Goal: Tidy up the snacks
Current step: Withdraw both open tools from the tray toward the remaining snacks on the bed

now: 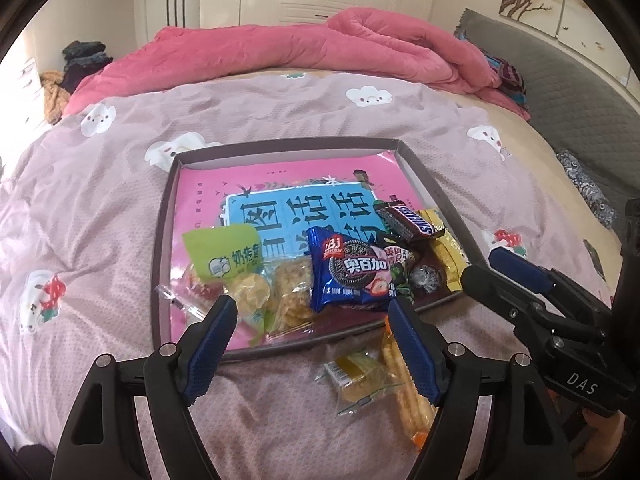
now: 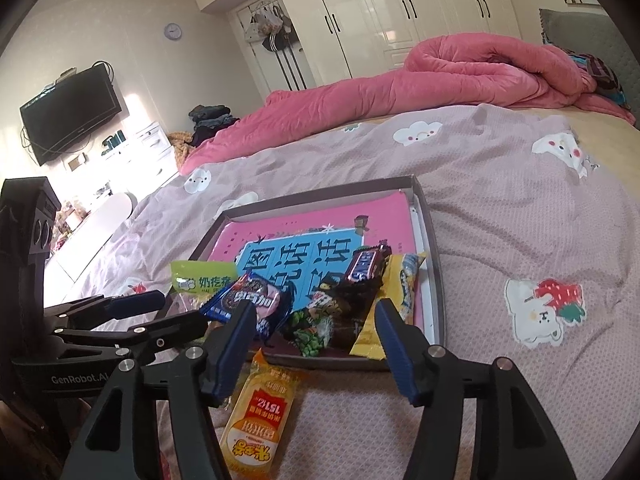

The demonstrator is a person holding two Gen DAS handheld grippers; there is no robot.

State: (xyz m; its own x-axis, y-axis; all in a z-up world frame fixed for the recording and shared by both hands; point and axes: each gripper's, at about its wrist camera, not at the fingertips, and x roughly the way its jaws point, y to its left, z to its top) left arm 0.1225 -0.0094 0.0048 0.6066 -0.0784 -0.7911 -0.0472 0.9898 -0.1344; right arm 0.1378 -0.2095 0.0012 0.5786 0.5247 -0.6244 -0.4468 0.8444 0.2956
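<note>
Most snacks (image 1: pixel 352 272) already sit in the shallow box (image 1: pixel 160 240) on the bed; 2 packets (image 1: pixel 376 376) left on the blanket (image 1: pixel 280 120) just outside. Left gripper (image 1: pixel 312 316) & right gripper (image 2: pixel 316 320) both apart, empty.

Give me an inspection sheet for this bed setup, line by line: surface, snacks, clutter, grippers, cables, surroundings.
Surface: bedsheet with cloud prints, wrinkled.
Job's things: shallow box holds blue cookie pack, Snickers bar, green pouch; orange snack pack lies outside, in front of the box.
Clutter: pink quilt bunched behind.
Grippers: left gripper open, empty; right gripper open, empty.
Cables: wires below wall television.
Surroundings: white wardrobe, wall clock.
</note>
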